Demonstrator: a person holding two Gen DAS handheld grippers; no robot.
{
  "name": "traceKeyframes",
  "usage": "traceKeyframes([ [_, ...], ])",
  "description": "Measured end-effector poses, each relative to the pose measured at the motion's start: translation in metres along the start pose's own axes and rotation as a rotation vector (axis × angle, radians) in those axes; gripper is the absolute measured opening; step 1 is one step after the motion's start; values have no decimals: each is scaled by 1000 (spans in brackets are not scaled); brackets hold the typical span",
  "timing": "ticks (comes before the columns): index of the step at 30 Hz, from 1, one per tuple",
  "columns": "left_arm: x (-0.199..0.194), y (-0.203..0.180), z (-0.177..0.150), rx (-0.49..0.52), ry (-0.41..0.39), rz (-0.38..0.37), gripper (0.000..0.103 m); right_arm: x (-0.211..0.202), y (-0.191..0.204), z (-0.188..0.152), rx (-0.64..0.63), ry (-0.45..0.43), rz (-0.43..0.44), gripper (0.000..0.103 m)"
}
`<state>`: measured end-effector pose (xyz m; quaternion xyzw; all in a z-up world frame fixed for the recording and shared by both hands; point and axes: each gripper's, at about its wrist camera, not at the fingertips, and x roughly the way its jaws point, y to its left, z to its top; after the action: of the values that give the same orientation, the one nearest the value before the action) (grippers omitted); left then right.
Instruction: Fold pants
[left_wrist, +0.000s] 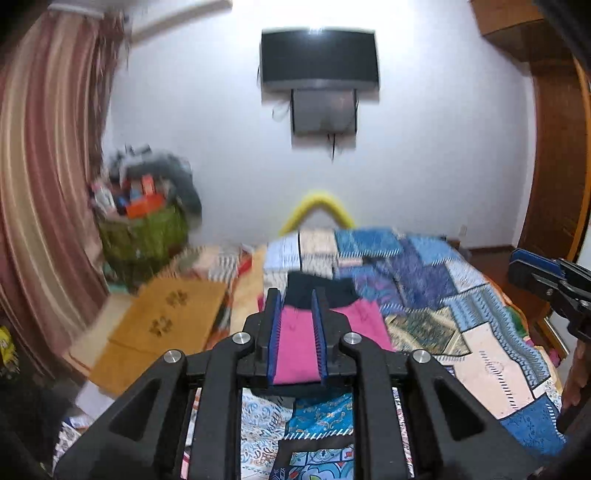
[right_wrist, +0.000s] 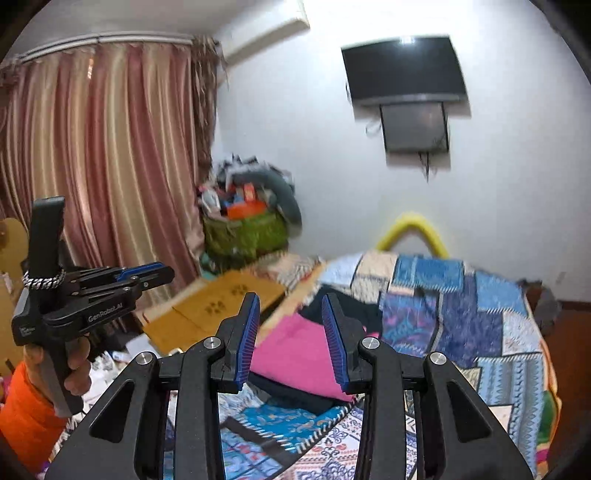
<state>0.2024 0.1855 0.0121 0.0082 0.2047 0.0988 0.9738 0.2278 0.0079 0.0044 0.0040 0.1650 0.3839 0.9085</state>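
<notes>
Now, pants: pink pants (right_wrist: 295, 358) lie folded on the patchwork quilt (right_wrist: 461, 317), a black garment (right_wrist: 354, 310) at their far end and under their near edge.
Left gripper: left gripper (left_wrist: 297, 332) is up off the bed, jaws slightly apart, nothing between the blue pads (left_wrist: 318, 332); pants (left_wrist: 295, 354) show through the gap but lie on the quilt (left_wrist: 424, 280) below and beyond, not touched.
Right gripper: right gripper (right_wrist: 291, 339) has jaws apart, empty; the pink fold sits beyond and below the gap, clear of both pads (right_wrist: 334, 347).
Left hand: hand (right_wrist: 75, 365) with orange sleeve (right_wrist: 26, 410) holds the left gripper's handle, left of the right gripper, well apart from the pants.
Background: TV (right_wrist: 402, 70) on far wall, curtain (right_wrist: 107, 147) left, green basket (right_wrist: 243, 232) piled with things, yellow cardboard (right_wrist: 218, 302) left of the bed.
Blur: far things smeared.
</notes>
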Motion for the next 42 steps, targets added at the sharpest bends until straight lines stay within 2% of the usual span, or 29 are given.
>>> traceKeyframes([
  [3, -49, -10, -6, -6, -78, -14, 25, -31, 14, -6, -19, -53, -7, 32],
  [7, -91, -18, -19, -29, -120, -41, 29, -62, 30, -18, -34, -105, -29, 32],
  [10, -117, -25, -30, -40, -147, -60, 49, -79, 38, -27, -28, -124, -36, 36],
  [12, -130, -29, -36, -44, -166, -62, 59, -84, 40, -30, -21, -124, -37, 56],
  [14, -142, -35, -42, -41, -180, -56, 73, -89, 43, -33, -23, -140, -60, 69],
  [15, -147, -37, -44, -40, -188, -49, 77, -92, 45, -34, -27, -147, -72, 76],
  [17, -157, -41, -47, -32, -212, -22, 90, -95, 48, -34, -35, -159, -92, 85],
  [20, -164, -43, -51, -39, -230, -18, 99, -101, 49, -35, -31, -176, -121, 97],
  [22, -166, -40, -52, -63, -229, -19, 101, -101, 49, -35, -28, -182, -132, 103],
  [42, -159, -36, -60, -89, -197, -1, 103, -110, 49, -51, -12, -166, -142, 103],
])
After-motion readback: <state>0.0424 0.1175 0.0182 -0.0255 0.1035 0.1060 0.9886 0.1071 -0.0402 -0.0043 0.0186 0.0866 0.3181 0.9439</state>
